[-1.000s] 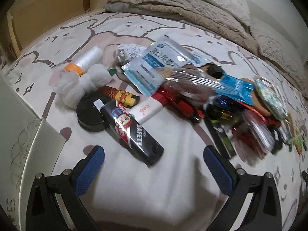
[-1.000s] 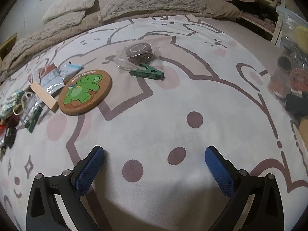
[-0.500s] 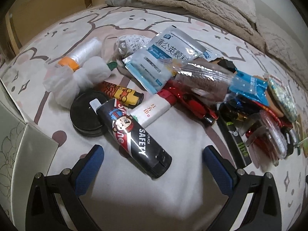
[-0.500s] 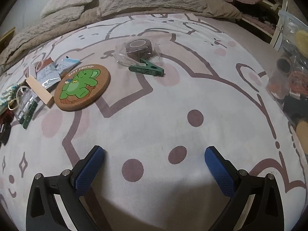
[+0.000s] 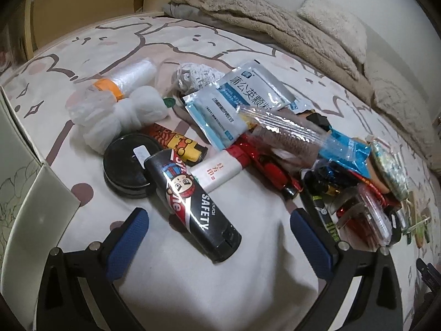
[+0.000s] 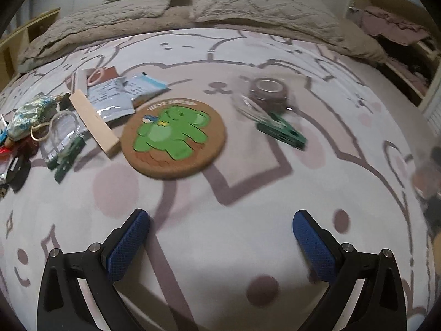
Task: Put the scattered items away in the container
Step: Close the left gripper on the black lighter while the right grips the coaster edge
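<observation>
A heap of small items lies on a patterned bed cover. In the left wrist view a black "SAFETY" tube (image 5: 193, 204) lies nearest, its lower end between the blue pads of my open left gripper (image 5: 217, 230). Behind it sit a black round tin (image 5: 125, 167), a white tube with a red cap (image 5: 217, 169), blue-white sachets (image 5: 237, 102) and white wadding (image 5: 118, 113). In the right wrist view my right gripper (image 6: 220, 229) is open over bare cover, short of a round cork coaster with a green bear (image 6: 173, 140), a green clip (image 6: 282, 133) and a tape roll (image 6: 268, 91).
A pale box wall (image 5: 16, 149) stands at the left edge of the left wrist view. A clear container with items (image 6: 430, 182) shows blurred at the right edge of the right wrist view. Beige blankets and pillows (image 6: 220, 5) line the far side of the bed.
The left gripper has moved forward toward the black tube, which now reaches between its pads. The right gripper has swung left and forward; the coaster and clip sit nearer the centre.
</observation>
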Demonstrator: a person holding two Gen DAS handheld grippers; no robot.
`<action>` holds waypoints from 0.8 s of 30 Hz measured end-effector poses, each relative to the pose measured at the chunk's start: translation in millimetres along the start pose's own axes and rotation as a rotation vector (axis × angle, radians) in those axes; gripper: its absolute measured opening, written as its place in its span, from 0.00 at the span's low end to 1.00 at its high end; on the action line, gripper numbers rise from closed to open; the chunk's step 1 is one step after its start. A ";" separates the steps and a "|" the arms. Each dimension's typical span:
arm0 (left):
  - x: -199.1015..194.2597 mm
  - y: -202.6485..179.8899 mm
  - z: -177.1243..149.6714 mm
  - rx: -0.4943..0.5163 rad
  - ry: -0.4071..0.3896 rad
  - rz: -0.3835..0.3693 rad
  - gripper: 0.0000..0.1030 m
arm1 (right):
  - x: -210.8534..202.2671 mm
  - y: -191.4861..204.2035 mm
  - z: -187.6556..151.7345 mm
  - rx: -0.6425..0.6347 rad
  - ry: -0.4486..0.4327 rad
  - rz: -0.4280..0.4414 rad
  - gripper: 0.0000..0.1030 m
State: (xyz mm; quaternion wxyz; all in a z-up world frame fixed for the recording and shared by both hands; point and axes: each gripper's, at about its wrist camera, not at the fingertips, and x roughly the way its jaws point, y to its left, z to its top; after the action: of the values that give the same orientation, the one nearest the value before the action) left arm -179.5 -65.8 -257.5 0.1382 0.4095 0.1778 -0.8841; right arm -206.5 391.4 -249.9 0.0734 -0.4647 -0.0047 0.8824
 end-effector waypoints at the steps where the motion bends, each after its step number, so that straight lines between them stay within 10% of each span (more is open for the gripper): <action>1: 0.1 -0.3 -0.4 0.001 -0.002 0.000 0.99 | 2.0 0.7 2.8 -0.001 0.002 0.013 1.00; 15: 5.1 -8.9 -3.0 0.060 -0.006 0.033 0.99 | 31.2 22.4 43.4 -0.036 0.015 0.077 1.00; 24: 3.2 -9.3 -3.5 0.060 -0.038 0.069 0.74 | 28.4 26.6 38.9 -0.042 -0.044 0.115 0.86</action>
State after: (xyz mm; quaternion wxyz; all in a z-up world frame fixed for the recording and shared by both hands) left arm -182.7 -56.2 -260.2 0.1596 0.4024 0.1341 -0.8914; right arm -257.5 371.2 -253.1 0.0129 -0.4461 0.0017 0.8949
